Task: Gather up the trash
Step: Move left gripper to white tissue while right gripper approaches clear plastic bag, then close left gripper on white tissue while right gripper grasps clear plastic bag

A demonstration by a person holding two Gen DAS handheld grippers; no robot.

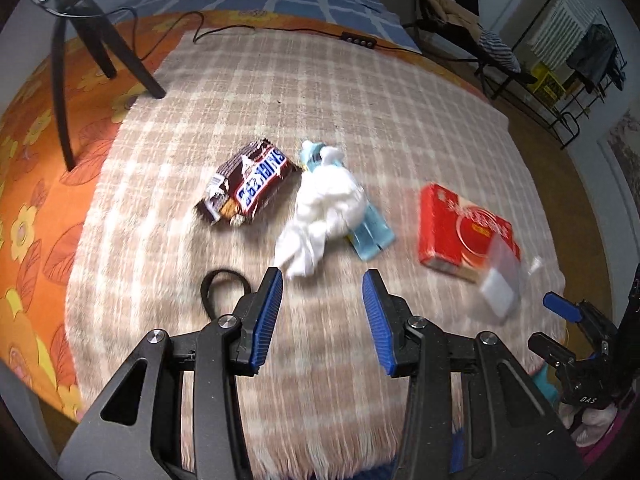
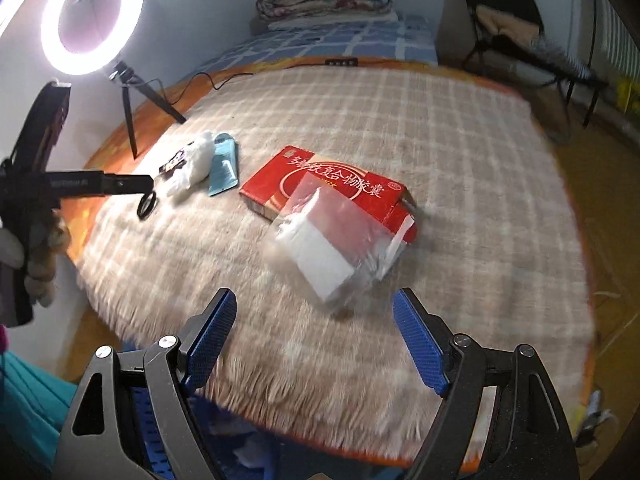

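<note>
Trash lies spread on the checked blanket (image 1: 360,92) in front of me. My left gripper (image 1: 323,294) hangs above the blanket with its blue pads apart and nothing between them. Just beyond its left pad I see the crumpled white tissue (image 1: 324,212), which lies on top of a light blue wrapper (image 1: 370,236). To the left of the tissue is the brown Snickers wrapper (image 1: 250,182), near it but apart. A black ring (image 1: 222,288) lies on the blanket beside my left finger.

My right gripper (image 2: 314,314) is also open, wider than the left one, and it holds nothing. Just beyond its pads lies a clear plastic bag (image 2: 336,240) with something white inside. The bag rests partly over the red box (image 2: 324,180) with Chinese writing. The pictures are blurred, so I cannot tell more about what the bag contains.

At the far left corner a ring light (image 2: 92,16) stands on its tripod (image 2: 132,108), and it is switched on.
</note>
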